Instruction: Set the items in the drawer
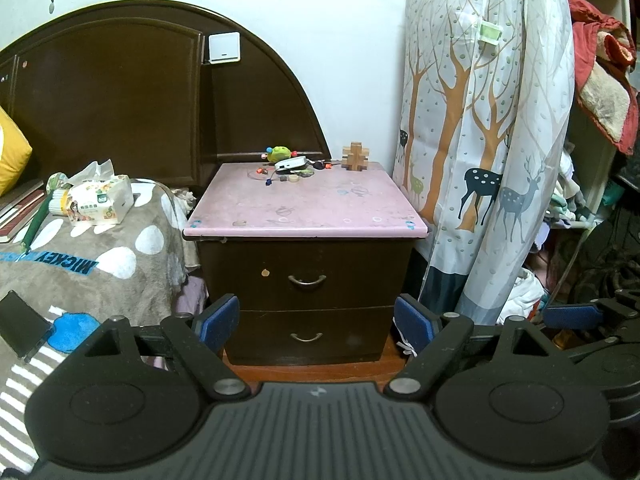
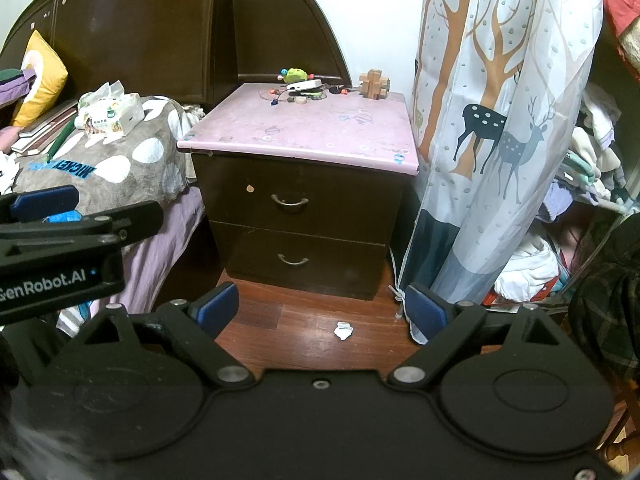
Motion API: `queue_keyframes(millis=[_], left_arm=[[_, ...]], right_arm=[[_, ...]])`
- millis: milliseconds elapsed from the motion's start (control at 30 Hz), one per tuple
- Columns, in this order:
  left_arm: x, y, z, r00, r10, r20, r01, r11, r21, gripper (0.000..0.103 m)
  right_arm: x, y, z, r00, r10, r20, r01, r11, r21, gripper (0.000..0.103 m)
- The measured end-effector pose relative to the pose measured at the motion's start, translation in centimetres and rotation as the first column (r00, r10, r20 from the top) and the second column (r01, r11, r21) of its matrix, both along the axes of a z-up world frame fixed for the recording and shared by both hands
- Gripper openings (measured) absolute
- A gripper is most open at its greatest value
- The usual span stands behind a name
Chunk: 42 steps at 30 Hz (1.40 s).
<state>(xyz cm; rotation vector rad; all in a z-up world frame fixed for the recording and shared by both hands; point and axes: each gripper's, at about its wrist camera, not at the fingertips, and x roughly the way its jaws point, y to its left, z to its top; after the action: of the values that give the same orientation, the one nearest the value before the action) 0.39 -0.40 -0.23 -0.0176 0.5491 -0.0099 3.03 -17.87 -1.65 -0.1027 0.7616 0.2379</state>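
Note:
A dark wooden nightstand with a pink top has an upper drawer and a lower drawer, both shut. At the back of the top lie a green toy, a white flat device, small trinkets and a wooden burr puzzle. My left gripper is open and empty, level with the lower drawer front. My right gripper is open and empty, above the floor in front of the nightstand.
A bed with a grey spotted blanket and a tissue pack stands left. A deer-print wardrobe cover hangs right, beside piled clothes. A white paper scrap lies on the wooden floor.

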Motion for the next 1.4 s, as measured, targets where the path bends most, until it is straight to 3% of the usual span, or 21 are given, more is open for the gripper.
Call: queue_keyframes(millis=[167,400,467,567,700,900,1000,1200,1400], left_arm=[[0.3,0.1,0.0,1.0,-0.007,0.006,0.007,1.0,-0.016,0.085],[1.9,1.0,-0.2,0.999,-0.021,0.029,0.022,0.999,-0.04,0.085],[2.7,1.3,-0.3,0.999,-0.022,0.034,0.023,0.999,-0.04,0.088],[4.1,1.8,-0.4,0.998,-0.023,0.064,0.025,0.999,-0.026,0.102],[6.6,3.0,-0.9,0.997,-0.004,0.079,0.004,1.0,-0.008,0.102],[11.3,5.6,-2.3,0.993,0.079,0.082,-0.076,0.996,-0.043,0.102],[13.4,7.2,-3.5,0.992,0.079,0.094,-0.072,0.995,-0.074,0.102],[17.3,9.1,-6.6,0.991,0.092,0.097,-0.085,0.994,-0.071,0.102],[18.8,11.2,-9.6,0.99,0.092,0.103,-0.077,0.987,-0.14,0.102]], right_arm=[[0.1,0.1,-0.3,1.0,0.014,0.017,-0.014,1.0,-0.001,0.091],[0.9,-0.9,-0.6,0.989,0.03,0.144,-0.047,0.991,0.122,0.095],[1.5,-0.5,-1.2,0.985,0.044,0.167,-0.061,0.993,0.098,0.098],[2.8,0.1,-2.1,0.978,0.079,0.191,-0.089,0.995,0.046,0.1],[5.0,1.1,-2.6,0.967,0.156,0.203,-0.154,0.988,-0.022,0.1],[9.8,2.2,-3.8,0.968,0.183,0.17,-0.179,0.983,-0.034,0.1],[12.4,3.2,-4.9,0.963,0.209,0.17,-0.201,0.978,-0.059,0.1],[16.6,6.1,-8.1,0.919,0.342,0.195,-0.303,0.931,-0.203,0.098],[20.5,9.6,-13.4,0.854,0.493,0.166,-0.4,0.827,-0.396,0.097]])
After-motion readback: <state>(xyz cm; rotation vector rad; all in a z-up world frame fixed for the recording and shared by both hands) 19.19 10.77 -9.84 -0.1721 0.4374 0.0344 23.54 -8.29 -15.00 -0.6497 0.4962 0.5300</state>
